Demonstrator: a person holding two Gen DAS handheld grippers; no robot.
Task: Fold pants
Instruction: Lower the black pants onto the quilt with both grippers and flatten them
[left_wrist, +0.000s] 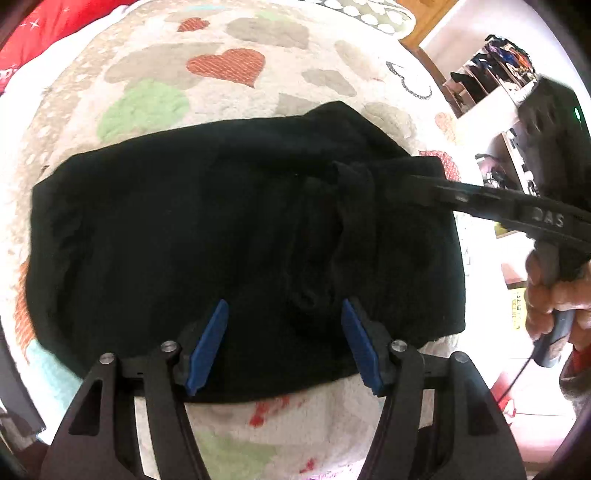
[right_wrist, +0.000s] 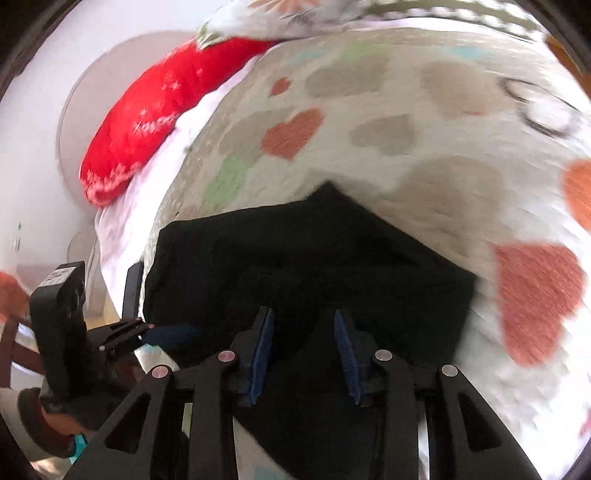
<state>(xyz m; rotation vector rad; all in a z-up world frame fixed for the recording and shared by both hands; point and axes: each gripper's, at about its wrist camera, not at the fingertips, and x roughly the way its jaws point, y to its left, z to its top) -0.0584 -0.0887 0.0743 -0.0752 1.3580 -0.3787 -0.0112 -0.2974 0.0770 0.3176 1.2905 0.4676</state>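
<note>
Black pants (left_wrist: 207, 236) lie folded on heart-print blanket (left_wrist: 155, 74) covering bed. Your left tongs (left_wrist: 282, 347) hover released above near hem. Your right tongs (right_wrist: 303, 350) pinch bunched fabric at right edge.

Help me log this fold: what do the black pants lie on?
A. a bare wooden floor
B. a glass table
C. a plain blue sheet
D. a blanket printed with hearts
D: the pants lie spread on a pale blanket printed with red, green and beige hearts, seen in both wrist views.
</note>
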